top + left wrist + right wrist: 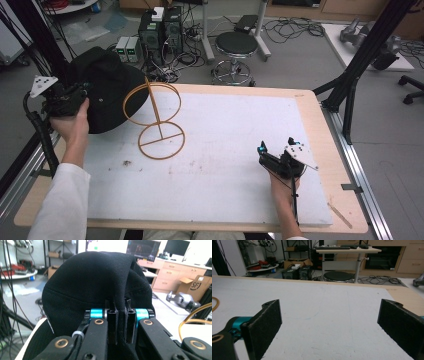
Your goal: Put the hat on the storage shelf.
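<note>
1. The left gripper has its fingers closed tight on a fold of the black cap, which hangs lifted at the far left corner of the worktop, just beside the wire stand.
2. The right gripper rests low over the worktop's right side, fingers wide apart and holding nothing.
3. Risk: only a thin pinch of cloth sits between the left fingers, so the cap could slip out if it is swung or tugged.
4. Risk: the stand looks light and thin; a cap brought down off-centre, or its brim catching the top ring, could tip the stand or push it across the worktop. The free right gripper is well apart from it and cannot steady it from there.
5. Risk: the limp crown may fold in on itself and miss the ring.
6. The cap is plain black twill with stitched seams, soft and bunched where it is gripped, its crown domed above the fingers.
</note>
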Demonstrator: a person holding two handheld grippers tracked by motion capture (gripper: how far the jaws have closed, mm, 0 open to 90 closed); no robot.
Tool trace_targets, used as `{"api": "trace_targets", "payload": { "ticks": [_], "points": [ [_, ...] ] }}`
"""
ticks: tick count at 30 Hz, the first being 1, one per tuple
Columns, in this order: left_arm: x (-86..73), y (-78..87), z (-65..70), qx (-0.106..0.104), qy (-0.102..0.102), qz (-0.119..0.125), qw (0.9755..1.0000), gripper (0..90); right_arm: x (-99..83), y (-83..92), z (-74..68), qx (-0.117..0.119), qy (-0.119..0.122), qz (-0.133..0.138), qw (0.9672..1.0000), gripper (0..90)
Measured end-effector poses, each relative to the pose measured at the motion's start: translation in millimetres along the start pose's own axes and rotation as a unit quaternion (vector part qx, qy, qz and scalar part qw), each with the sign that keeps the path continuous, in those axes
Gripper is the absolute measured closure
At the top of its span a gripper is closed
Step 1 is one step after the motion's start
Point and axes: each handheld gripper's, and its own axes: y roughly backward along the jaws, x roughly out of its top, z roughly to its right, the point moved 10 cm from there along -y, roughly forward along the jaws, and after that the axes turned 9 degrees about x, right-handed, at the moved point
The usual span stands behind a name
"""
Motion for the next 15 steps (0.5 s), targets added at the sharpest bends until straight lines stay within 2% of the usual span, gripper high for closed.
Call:
{"api": "trace_targets", "payload": {
  "ticks": [5,7,10,15],
  "points": [
    [21.7,13.0,8.9,-0.007,-0.013,0.039,0.9991,85.5,0.7,0.8,1.9,-0.005,0.002,0.002,1.0,4.5],
    [29.7,18.1,13.2,-0.008,-0.026,0.051,0.9983,85.5,1.1,1.1,2.3,-0.006,0.001,0.003,1.0,4.4],
    [40.2,24.7,19.4,-0.013,-0.042,0.066,0.9969,85.5,1.1,1.1,2.4,-0.006,0.001,0.003,1.0,4.4],
    [55.8,34.6,24.4,-0.016,-0.05,0.086,0.9949,85.5,1.3,1.6,2.6,-0.006,-0.001,0.003,1.0,4.4]
  ]
}}
